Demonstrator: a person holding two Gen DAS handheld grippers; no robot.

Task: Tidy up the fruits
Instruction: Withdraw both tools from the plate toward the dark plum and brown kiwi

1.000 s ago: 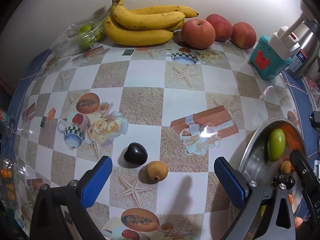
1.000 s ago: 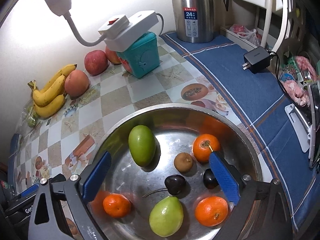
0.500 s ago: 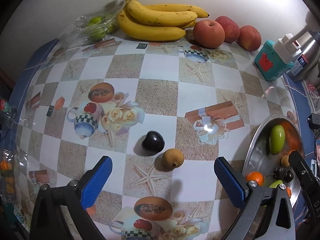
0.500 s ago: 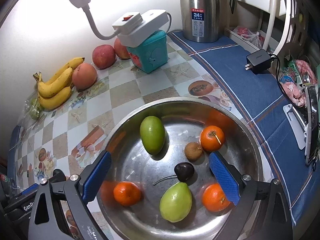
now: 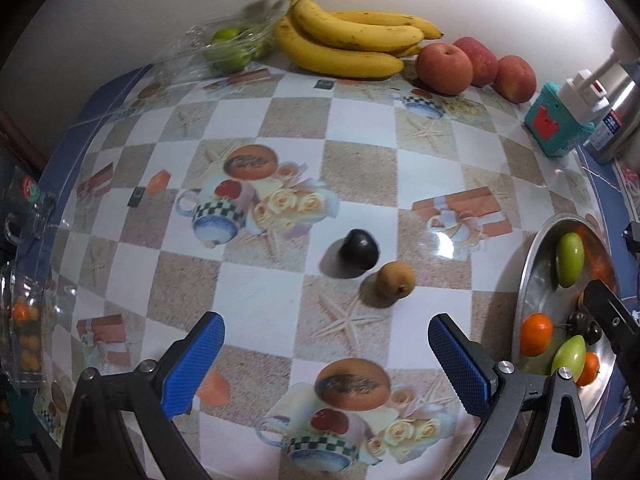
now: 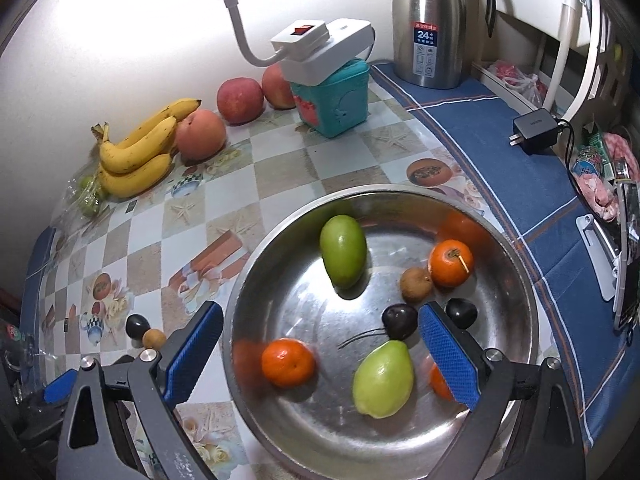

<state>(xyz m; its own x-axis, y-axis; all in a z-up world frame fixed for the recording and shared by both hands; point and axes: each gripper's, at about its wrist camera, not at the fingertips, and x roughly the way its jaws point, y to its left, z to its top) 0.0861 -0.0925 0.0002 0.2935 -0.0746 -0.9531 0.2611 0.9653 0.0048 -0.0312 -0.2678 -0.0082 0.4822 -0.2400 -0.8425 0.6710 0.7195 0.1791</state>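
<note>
A dark plum and a small brown longan lie side by side on the patterned tablecloth, ahead of my left gripper, which is open and empty. They also show small in the right wrist view, the plum and the longan. A steel bowl holds green fruits, oranges, a longan and dark plums. My right gripper is open and empty over the bowl's near side. The bowl is at the right in the left wrist view.
Bananas, three apples and a bag of green fruit line the back wall. A teal box with a power strip, a steel kettle and a charger stand further right.
Both grippers have drawn back and up. The plum and longan now lie further ahead of the left gripper; more of the bowl shows in both views. No fruit moved.
</note>
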